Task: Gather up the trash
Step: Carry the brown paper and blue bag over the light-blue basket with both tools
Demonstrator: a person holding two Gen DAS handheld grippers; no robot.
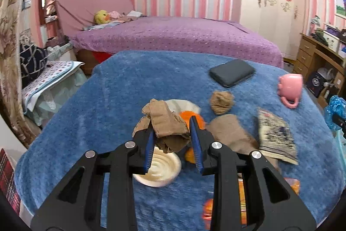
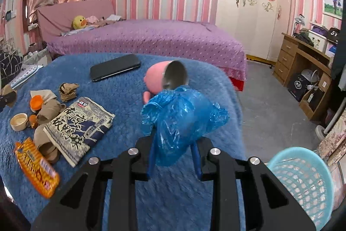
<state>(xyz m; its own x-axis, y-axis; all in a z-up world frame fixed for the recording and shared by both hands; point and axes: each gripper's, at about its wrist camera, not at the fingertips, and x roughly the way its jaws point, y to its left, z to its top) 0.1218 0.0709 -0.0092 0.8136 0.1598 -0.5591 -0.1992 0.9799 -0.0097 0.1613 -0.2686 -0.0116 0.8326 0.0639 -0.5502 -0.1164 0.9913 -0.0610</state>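
My left gripper (image 1: 172,140) is shut on a crumpled brown paper (image 1: 167,122) and holds it above a white paper cup (image 1: 160,168) and orange peel (image 1: 191,118) on the blue blanket (image 1: 121,92). More brown paper wads (image 1: 222,102) and a printed snack bag (image 1: 275,135) lie to its right. My right gripper (image 2: 174,151) is shut on a crumpled blue plastic bag (image 2: 179,120), above the blanket's right part. A light blue mesh basket (image 2: 302,183) stands at the lower right. An orange wrapper (image 2: 35,168) lies at the left.
A pink mug (image 2: 160,77) lies on its side behind the blue bag. A black phone (image 2: 115,67) lies at the blanket's far side. A purple bed (image 2: 151,40) is behind, and a wooden desk (image 2: 302,62) stands at the right.
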